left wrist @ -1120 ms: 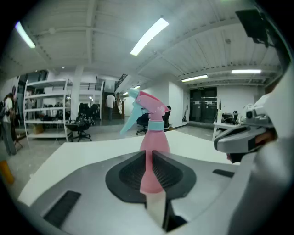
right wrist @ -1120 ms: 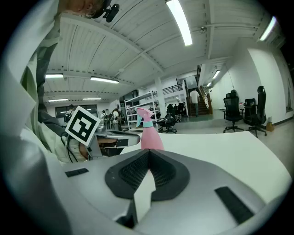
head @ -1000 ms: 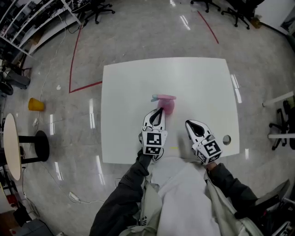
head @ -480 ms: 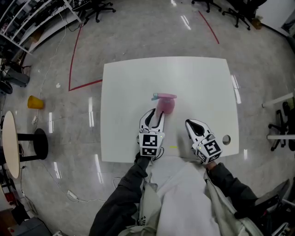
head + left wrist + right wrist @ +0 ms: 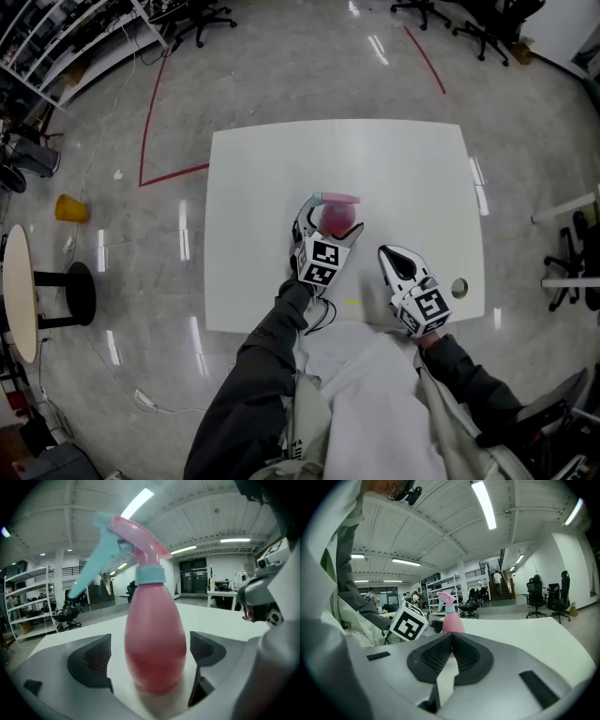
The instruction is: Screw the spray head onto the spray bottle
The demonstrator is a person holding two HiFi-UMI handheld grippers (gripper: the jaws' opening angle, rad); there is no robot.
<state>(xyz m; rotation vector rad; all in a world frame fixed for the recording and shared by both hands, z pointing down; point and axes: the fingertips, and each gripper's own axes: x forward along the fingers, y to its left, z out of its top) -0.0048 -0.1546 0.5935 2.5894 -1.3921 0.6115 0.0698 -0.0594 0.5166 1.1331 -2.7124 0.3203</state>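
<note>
Between left gripper's [image 5: 149, 663] just-opened jaws, spray bottle [image 5: 154, 630] untouched; overhead, gaps hidden.

Spray bottle [image 5: 339, 214] stands upright on the surface [image 5: 253, 178], between the jaws of the left claw [image 5: 330, 222], which have just been opening. Right claw [image 5: 389, 253] is to the bottle's right, nearer the front edge.

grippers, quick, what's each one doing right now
Left gripper: open, jaws just opened, pink spray bottle between them, not gripped.
Right gripper: shut, empty.
</note>
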